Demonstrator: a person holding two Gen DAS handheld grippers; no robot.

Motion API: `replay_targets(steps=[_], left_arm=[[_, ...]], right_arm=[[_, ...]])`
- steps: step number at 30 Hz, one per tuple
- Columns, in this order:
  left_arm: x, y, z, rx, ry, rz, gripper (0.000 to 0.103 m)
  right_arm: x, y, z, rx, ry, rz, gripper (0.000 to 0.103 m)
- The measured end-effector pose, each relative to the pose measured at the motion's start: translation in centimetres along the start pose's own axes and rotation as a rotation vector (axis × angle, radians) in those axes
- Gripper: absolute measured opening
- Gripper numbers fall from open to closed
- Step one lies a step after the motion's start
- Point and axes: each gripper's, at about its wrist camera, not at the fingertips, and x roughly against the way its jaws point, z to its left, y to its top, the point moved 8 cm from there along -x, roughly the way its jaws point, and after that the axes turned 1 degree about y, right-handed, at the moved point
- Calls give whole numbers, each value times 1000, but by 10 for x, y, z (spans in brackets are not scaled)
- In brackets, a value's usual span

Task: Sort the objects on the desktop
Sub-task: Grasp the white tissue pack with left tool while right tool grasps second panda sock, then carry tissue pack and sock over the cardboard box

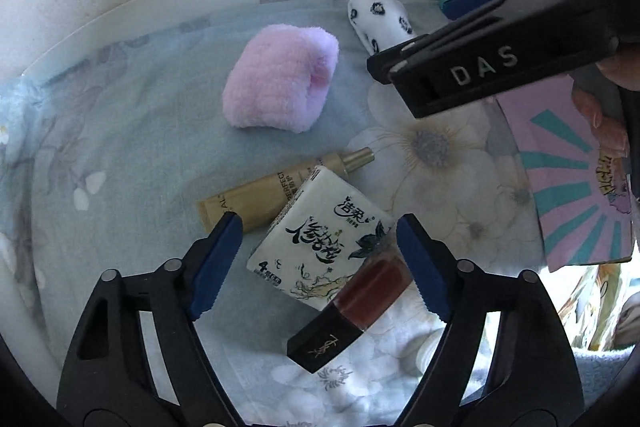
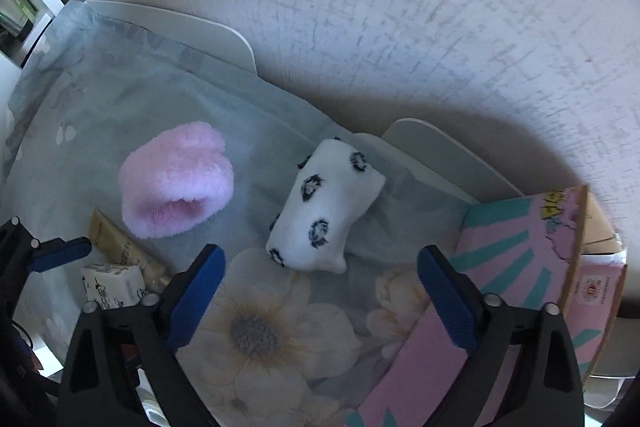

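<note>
The left gripper [image 1: 320, 259] hangs released over the tissue pack [image 1: 320, 247], which overlaps the gold tube [image 1: 264, 199] and lip gloss [image 1: 352, 311] mid-cloth; clamping may drag both. The right gripper [image 2: 320, 299], also released, nears the spotted sock [image 2: 324, 211]. Only the right view shows the pink sock's [image 2: 176, 183] opening.

- We see our left gripper [image 1: 320, 259] with its blue pads spread wide above a white tissue pack [image 1: 316, 247].
- A gold tube [image 1: 276, 193] lies partly under the pack's far edge.
- A dark lip gloss [image 1: 352, 311] rests on the pack's near corner.
- A pink fluffy roll [image 1: 280, 79] sits beyond the pack.
- Our right gripper [image 1: 492, 63] reaches in beyond the pack, to its right.
</note>
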Motion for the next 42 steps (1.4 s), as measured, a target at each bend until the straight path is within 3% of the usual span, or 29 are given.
replay_targets(steps=[3,8,10,18,23,31,33,41,42], left_arm=[[-3,-3,1,11,-7,13,71],[-3,-6,0,11,-11,15,61],[-3,-7,0,15,-19,16,60],[2,-15,11,110,-74,10,54],[12,-20,19,180,-121,3,52],[39,-14,29,198,-113,-25,51],[44,-5,52,206,-117,-40,50],[95,15,38,197,-124,-111,50],[101,18,38,198,-132,-120,50]], right_arm=[[-6,2,0,2,-4,5,88],[-18,5,0,-46,56,23,67],[-22,5,-1,-62,73,25,53],[-18,8,-2,-76,129,-15,31],[-8,5,0,-88,157,-37,29],[14,-3,1,-80,193,-67,29],[20,-4,1,-77,196,-77,29],[64,-12,-6,-73,220,-151,29],[70,-32,-19,-79,230,-161,29]])
